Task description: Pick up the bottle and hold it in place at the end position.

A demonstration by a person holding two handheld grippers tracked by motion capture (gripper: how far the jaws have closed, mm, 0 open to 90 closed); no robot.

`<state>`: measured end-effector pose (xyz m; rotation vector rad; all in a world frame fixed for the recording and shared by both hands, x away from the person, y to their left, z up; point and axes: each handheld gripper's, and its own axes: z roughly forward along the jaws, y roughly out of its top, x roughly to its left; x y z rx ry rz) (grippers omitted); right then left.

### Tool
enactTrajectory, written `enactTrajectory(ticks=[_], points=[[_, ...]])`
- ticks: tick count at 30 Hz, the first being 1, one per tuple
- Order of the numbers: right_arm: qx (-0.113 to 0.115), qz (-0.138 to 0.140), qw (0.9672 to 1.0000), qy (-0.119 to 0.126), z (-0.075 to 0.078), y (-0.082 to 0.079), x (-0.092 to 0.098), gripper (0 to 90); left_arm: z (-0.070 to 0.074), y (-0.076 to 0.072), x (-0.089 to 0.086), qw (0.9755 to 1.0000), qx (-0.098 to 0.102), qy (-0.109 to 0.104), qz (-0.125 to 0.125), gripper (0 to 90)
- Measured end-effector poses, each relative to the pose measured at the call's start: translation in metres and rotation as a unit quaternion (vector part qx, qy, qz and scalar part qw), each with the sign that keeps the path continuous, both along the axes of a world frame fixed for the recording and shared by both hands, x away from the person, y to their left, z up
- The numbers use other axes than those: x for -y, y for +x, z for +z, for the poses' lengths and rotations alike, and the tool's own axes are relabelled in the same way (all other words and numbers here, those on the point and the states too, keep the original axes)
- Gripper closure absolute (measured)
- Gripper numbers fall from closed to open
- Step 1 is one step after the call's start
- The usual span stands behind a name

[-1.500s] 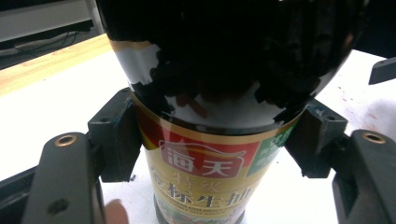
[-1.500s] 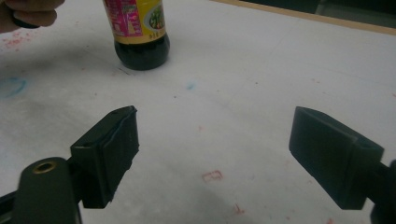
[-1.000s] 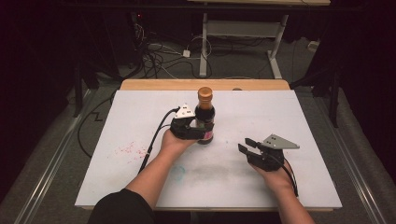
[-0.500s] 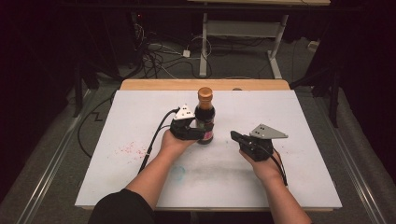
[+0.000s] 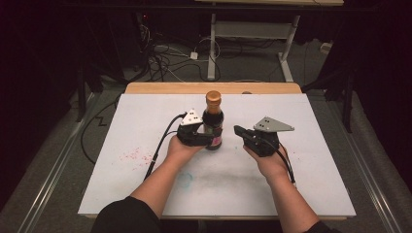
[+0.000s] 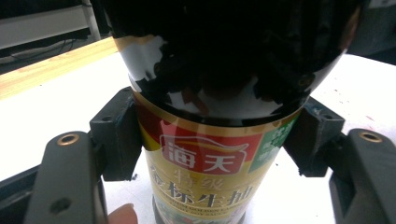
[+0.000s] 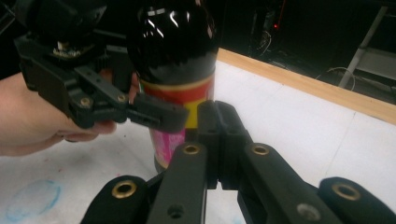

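A dark sauce bottle [image 5: 213, 120] with an orange cap and a red and yellow label stands upright at the middle of the white table [image 5: 145, 111]. My left gripper [image 5: 209, 138] is shut on its lower body, one pad on each side of the label [image 6: 205, 163]. My right gripper [image 5: 239, 131] hangs a little above the table just right of the bottle, pointing at it, its jaws having just closed together with nothing between them [image 7: 218, 116]. In the right gripper view the bottle [image 7: 180, 65] stands just beyond those jaws, with the left gripper [image 7: 154, 114] clamped on it.
Pink specks [image 5: 136, 156] and a faint blue ring [image 5: 184, 179] mark the table on the left and near the front. A wooden strip [image 5: 214, 88] runs along the far edge. Cables and a desk frame [image 5: 252, 34] lie on the floor beyond.
My right gripper has moved left and up toward the bottle, and its jaws have closed together empty. The left gripper and the bottle have stayed where they were.
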<state>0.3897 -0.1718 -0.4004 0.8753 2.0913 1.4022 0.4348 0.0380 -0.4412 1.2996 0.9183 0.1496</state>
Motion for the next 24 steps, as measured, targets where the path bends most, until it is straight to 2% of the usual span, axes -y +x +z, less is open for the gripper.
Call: enactTrajectory(ticks=[10,24], points=[[0.006,0.015,0.9999,0.000,0.017,0.010,-0.008,90.0,0.000,0.000,0.001,1.0000,0.002,0.001,0.001,28.6],[0.017,0.020,0.9996,-0.008,0.042,0.017,-0.017,90.0,-0.001,0.000,0.000,1.0000,0.006,0.001,-0.003,29.0]])
